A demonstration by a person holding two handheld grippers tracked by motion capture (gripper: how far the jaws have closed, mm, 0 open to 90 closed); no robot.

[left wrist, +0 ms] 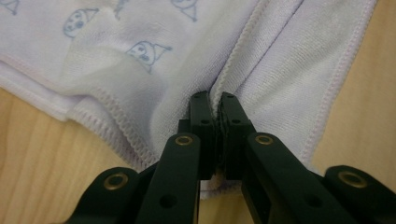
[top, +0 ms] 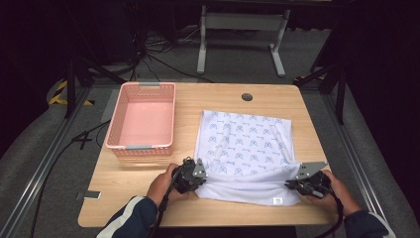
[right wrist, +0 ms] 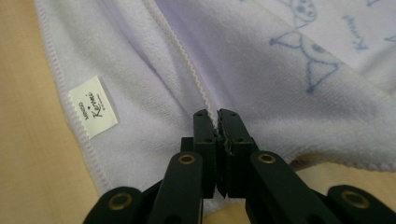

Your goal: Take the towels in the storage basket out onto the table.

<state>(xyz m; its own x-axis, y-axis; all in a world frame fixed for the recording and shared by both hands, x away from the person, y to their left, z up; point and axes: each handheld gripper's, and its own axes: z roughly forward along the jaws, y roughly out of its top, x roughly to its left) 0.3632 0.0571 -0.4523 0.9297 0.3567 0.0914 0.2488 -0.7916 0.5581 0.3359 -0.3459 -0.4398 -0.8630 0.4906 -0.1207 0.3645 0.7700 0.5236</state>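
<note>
Left gripper point(left wrist: 214, 100) pinching stitched hem of white printed terry towel point(top: 245, 144); right gripper point(right wrist: 215, 115) clamping opposite hem, near edge folding over.

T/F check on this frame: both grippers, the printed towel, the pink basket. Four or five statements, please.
1. The left gripper is shut on the white terry towel with blue print. True.
2. The right gripper hangs open above the towel. False: it is shut on a stitched edge.
3. The pink plastic basket holds folded cloth. False: nothing lies in it.
4. A small white label sits by the towel's hem. True.
5. The towel hangs off the light wooden table. False: it lies on it.
</note>
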